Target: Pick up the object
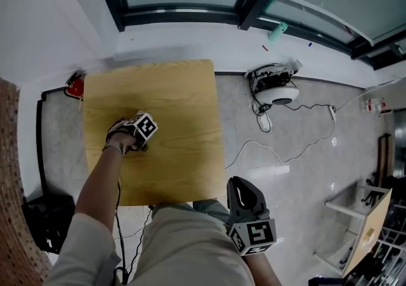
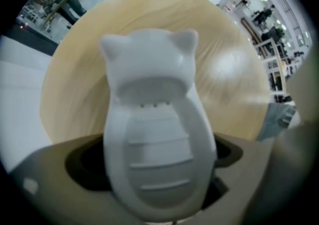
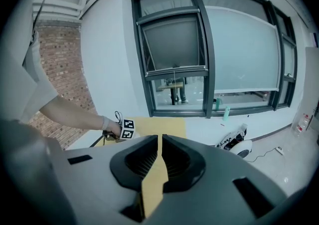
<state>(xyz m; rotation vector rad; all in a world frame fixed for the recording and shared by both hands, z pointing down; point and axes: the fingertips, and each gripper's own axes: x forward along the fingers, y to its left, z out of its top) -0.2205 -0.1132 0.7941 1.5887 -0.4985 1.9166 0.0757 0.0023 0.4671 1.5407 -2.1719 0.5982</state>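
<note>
A white cat-shaped figure [image 2: 152, 134] with two small ears and a ribbed belly stands on the square wooden table [image 1: 184, 170]. It fills the left gripper view. My left gripper [image 2: 154, 166] points steeply down over it, jaws wide open on either side, with a dark gap between each jaw and the figure. In the head view the left gripper [image 1: 133, 142] sits over the table's left half and hides the figure. My right gripper [image 1: 238, 189] hangs off the table's near right corner, above the person's lap, shut and empty [image 3: 159, 144].
On the floor to the right lies a white round device [image 1: 279, 91] with tangled cables. A red object [image 1: 75, 86] sits by the table's far left corner, a black bag [image 1: 41, 215] at the left. A teal bottle [image 1: 277, 31] stands under the window.
</note>
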